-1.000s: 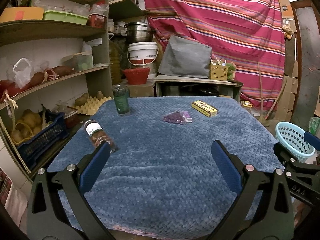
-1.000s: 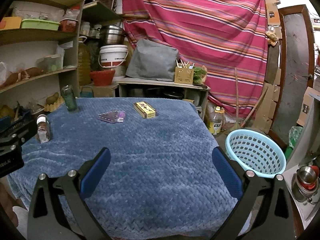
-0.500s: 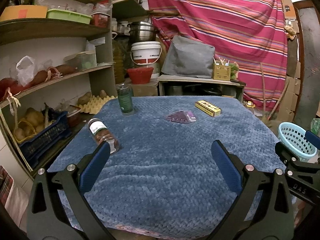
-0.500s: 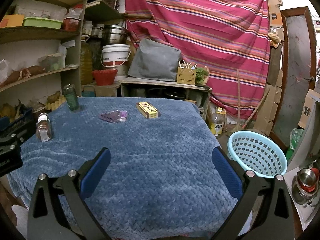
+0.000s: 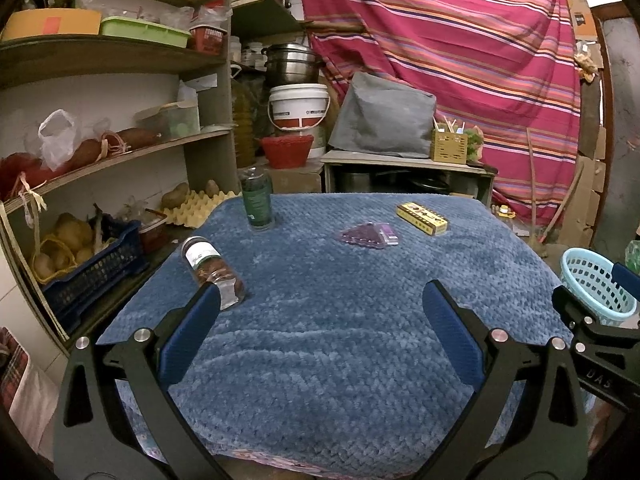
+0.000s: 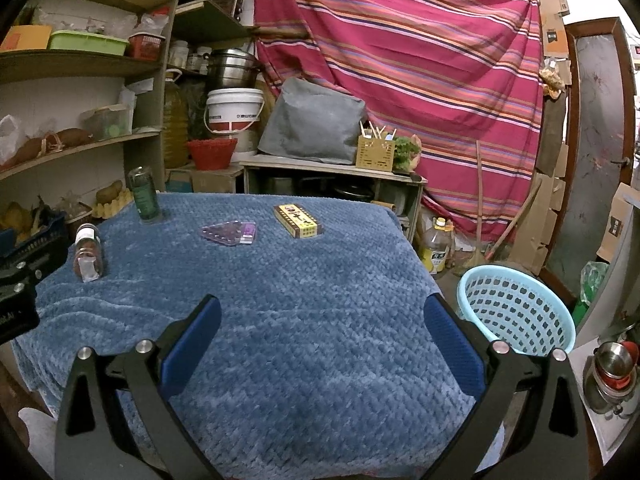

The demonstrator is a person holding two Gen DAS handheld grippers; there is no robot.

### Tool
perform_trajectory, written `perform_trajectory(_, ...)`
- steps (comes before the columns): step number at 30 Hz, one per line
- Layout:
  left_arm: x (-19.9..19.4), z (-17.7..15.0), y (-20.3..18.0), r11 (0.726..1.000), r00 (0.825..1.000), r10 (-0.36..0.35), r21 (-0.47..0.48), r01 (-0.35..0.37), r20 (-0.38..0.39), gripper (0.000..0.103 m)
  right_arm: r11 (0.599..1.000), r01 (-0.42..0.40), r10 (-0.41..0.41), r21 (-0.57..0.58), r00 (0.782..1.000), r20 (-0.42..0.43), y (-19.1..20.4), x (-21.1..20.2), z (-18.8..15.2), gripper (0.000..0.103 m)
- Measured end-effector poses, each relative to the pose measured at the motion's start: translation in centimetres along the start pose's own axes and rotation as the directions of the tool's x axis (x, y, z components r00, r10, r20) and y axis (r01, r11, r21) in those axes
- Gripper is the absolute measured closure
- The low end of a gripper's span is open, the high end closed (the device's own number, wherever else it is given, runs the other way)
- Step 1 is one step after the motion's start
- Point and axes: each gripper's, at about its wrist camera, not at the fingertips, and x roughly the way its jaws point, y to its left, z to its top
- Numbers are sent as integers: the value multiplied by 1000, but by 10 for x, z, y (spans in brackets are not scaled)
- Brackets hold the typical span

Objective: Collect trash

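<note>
Both grippers hover over the near edge of the counter [image 6: 320,300], which is covered w/ a blue textured blanket; left gripper [image 5: 320,300] has its jaws spread wide w/ nothing between them, right gripper [image 6: 320,312] likewise spread and empty. 4 items sit on the blanket, all toward the far half. A dark green jar [image 5: 256,202] stands upright near the far-left corner. A clear jar w/ white label [image 5: 212,270] lies on its side by the left edge, just beyond the left gripper's left finger [image 5: 192,328] in the left wrist view. A purple flat packet [image 6: 230,233] lies roughly mid-counter toward the back, and a yellow box [image 6: 298,221] lies just right of it, apart from it. A light blue basket [image 6: 516,308] w/ perforated walls stands on the floor off the counter's right side, near the right gripper's right finger [image 6: 452,344]; its inside looks empty from the right wrist view. Shelves [image 5: 100,168] w/ produce and tubs line the left wall; a striped red cloth [image 6: 400,60] hangs behind.
</note>
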Motion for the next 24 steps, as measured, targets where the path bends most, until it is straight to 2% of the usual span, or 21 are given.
perform_trajectory(24, 0, -2, -2, 1000, 1000, 3, 6, -3, 1, 5, 1000, 8, -8, 10, 1000, -17, -11, 8, -4, 4)
